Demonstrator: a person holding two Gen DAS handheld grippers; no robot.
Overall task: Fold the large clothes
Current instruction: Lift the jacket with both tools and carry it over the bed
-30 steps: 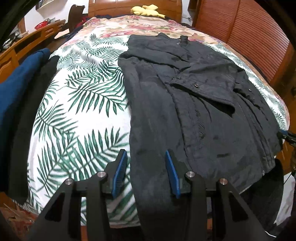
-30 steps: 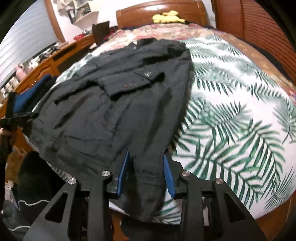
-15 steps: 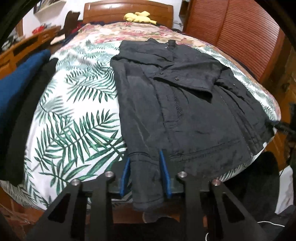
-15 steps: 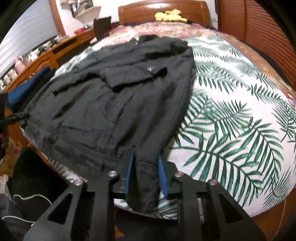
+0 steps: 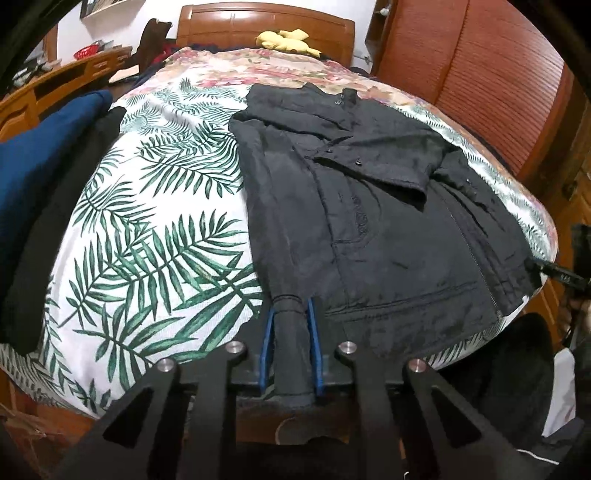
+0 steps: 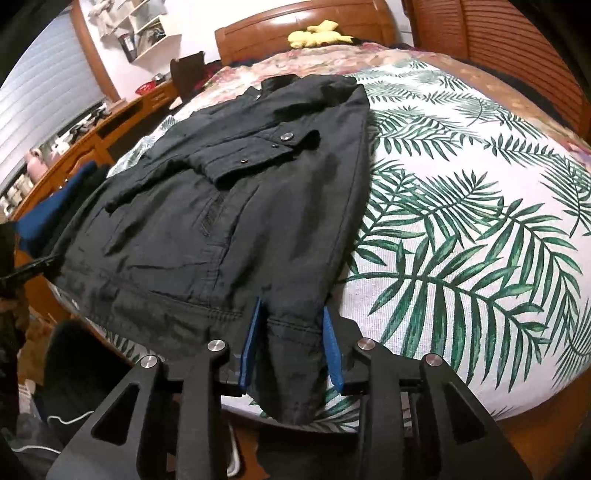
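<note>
A large black jacket [image 5: 369, 221] lies flat on the bed, collar toward the headboard, hem at the near edge, with one sleeve folded across its front. It also shows in the right wrist view [image 6: 236, 206]. My left gripper [image 5: 290, 325] is shut on the jacket's bottom left corner, the cloth bunched between the blue pads. My right gripper [image 6: 291, 321] is around the bottom right corner, its blue pads pressing the hem, which hangs over the bed edge.
The bed has a white palm-leaf cover [image 5: 155, 236] and a wooden headboard [image 5: 266, 29] with a yellow plush toy [image 5: 284, 38]. Folded blue and black clothes [image 5: 40, 173] lie at the bed's left side. A wooden wardrobe [image 5: 480, 74] stands right, a desk [image 6: 74, 155] left.
Both grippers were open over the jacket's hem, then drew back to the bed edge and shut on the bottom corners. The right jaws now stand slightly wider than half a second ago.
</note>
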